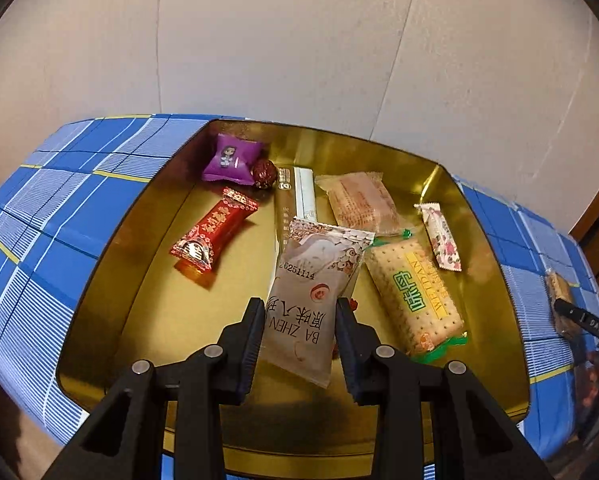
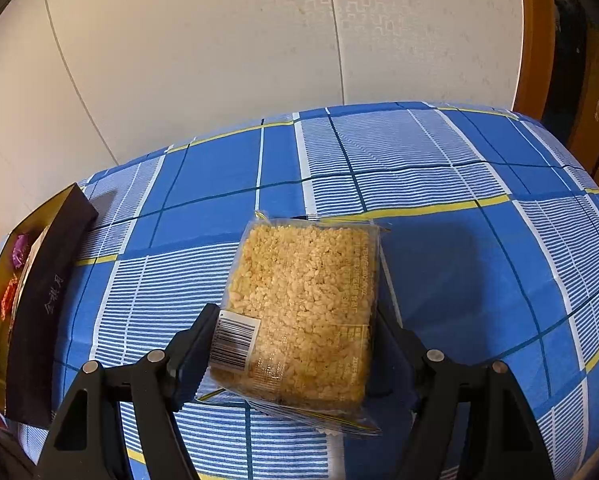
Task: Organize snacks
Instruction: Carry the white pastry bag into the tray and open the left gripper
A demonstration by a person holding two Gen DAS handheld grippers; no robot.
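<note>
The left gripper point(image 1: 297, 312) is holding the grey-brown Ba Zhen packet point(image 1: 313, 300) between its jaws, which are closing narrowly on the packet's lower half. The packet is matte, printed with a date code and a pale bird motif, and it is hanging over the gold tin point(image 1: 159, 232) that is sitting on the blue checked counter point(image 1: 51, 208).

Inside the tin, from left to right, the following are lying: a red sweet point(image 1: 213, 236), a purple sachet point(image 1: 231, 158) touching a dark red foil ball point(image 1: 264, 174), a white stick pack point(image 1: 304, 194) partly under the held packet, a pale orange biscuit pack point(image 1: 359, 202), a green-and-yellow cracker pack point(image 1: 417, 296) just beside the held packet, and a floral sweet point(image 1: 443, 238) near the right wall.

The right gripper point(image 2: 295, 336) is gripping the rice crisp block point(image 2: 303, 312) (clear wrap, golden puffed grains, barcode label at the lower left), with its jaws spread wide to span the block's sides. The block is tilting above the counter point(image 2: 459, 240), well apart from the tin, whose dark outer wall point(image 2: 51, 280) is showing at the far left of the right wrist view.
</note>
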